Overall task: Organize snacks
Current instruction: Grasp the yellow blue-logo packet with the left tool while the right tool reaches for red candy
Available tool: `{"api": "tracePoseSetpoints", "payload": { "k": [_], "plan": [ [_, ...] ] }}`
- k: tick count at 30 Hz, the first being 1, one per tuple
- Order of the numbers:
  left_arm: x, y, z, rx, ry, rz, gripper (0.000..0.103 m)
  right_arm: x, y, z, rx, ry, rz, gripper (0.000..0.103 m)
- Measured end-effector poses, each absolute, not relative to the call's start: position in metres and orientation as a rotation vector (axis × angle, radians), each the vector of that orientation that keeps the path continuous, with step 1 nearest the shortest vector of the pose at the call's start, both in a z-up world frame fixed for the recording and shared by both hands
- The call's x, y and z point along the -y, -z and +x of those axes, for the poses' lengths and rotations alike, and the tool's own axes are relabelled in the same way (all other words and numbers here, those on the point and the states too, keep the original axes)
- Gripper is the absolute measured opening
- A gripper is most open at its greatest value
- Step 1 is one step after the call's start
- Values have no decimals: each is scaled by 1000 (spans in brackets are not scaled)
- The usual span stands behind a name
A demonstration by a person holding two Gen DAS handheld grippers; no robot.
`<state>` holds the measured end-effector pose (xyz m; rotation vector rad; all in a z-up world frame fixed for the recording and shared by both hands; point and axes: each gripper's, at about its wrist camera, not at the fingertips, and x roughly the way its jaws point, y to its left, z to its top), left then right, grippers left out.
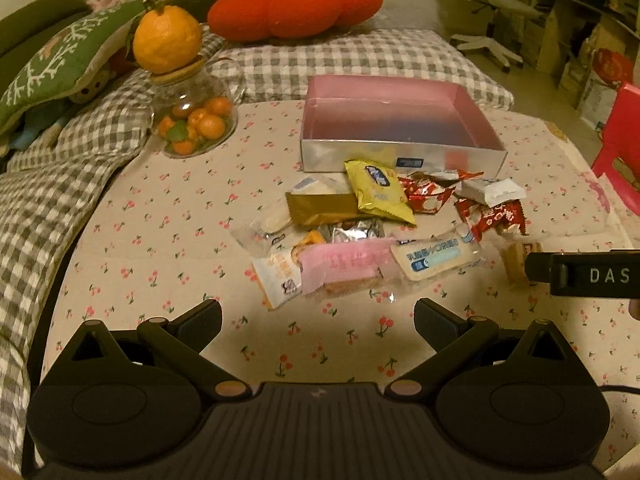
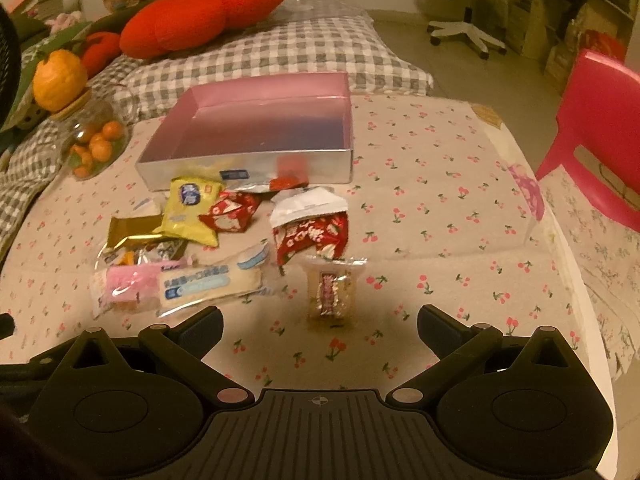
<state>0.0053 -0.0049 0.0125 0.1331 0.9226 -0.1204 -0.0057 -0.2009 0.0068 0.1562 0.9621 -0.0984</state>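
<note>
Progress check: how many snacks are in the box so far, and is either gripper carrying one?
None yet: the pink-lined box is empty. The left gripper and right gripper are both open, holding nothing. The right gripper faces the small clear-wrapped snack. The whole pile remains on the tablecloth, including the yellow packet and pink packet.

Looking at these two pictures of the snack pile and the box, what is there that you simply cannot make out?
- Silver snack: left wrist view, mostly buried under the gold packet and pink packet.
- Small clear packet: left wrist view, partly behind the right gripper, which the edge cuts off.
- Label on the box: right wrist view, too small and blurred to read.
- Shelves: too dim and distorted.
</note>
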Motion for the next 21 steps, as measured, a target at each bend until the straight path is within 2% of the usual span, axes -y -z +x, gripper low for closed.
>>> {"api": "tracePoseSetpoints", "payload": {
  "k": [13, 21],
  "plan": [
    [-8, -7, 46, -933, 218, 122, 101, 219, -2, 27, -967, 27, 151, 103],
    [-22, 10, 80, -973, 343, 57, 87, 233, 9, 61, -1038, -52, 254, 103]
  ]
}}
